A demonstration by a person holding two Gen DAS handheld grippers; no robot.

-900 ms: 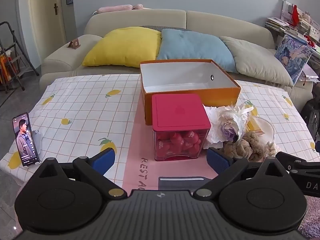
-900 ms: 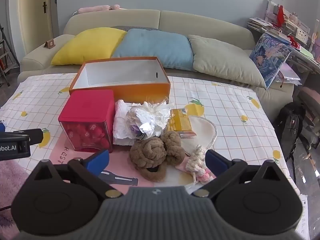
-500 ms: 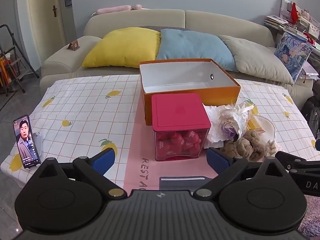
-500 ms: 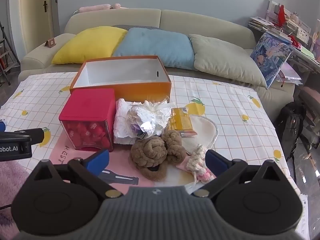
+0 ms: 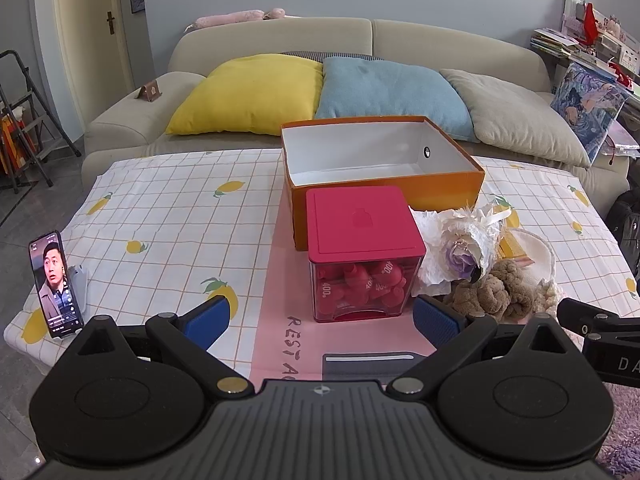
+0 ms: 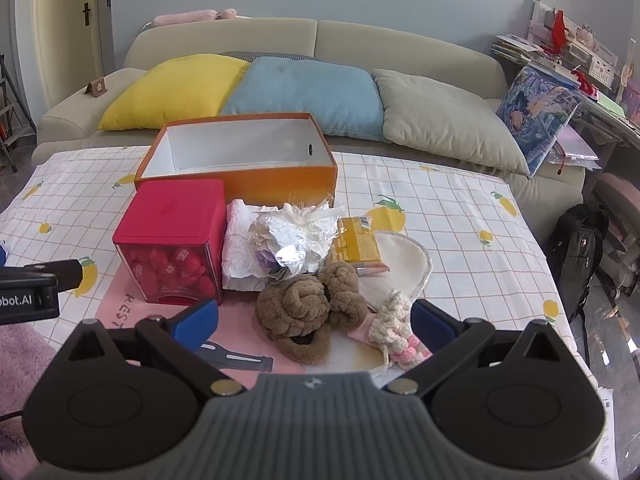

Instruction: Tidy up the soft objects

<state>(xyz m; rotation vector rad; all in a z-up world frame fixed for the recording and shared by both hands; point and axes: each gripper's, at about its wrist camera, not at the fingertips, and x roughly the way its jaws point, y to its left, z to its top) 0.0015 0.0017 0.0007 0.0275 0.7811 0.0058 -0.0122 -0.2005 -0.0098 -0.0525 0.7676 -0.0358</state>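
- The right gripper [image 6: 314, 318] and the left gripper [image 5: 320, 314] both have their tongs wide apart, holding nothing.
- The brown fluffy toy [image 6: 310, 312] sits near the table's front edge, just before the right gripper.
- It looks light and squishy; pinch its fat middle.
- The orange box [image 6: 240, 160] waits behind, open.

Four sofa cushions [image 6: 304, 96], one orange box [image 6: 240, 168], one red container [image 6: 172, 240], one phone [image 5: 56, 284].

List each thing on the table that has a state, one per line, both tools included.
Left tool: open, holding nothing.
Right tool: open, holding nothing.
Orange cardboard box: lidless, nothing visible inside.
Clear plastic cube container with red lid: lid on, red pieces inside.
Black smartphone: propped upright, screen lit.
Brown knotted plush: lying on table.
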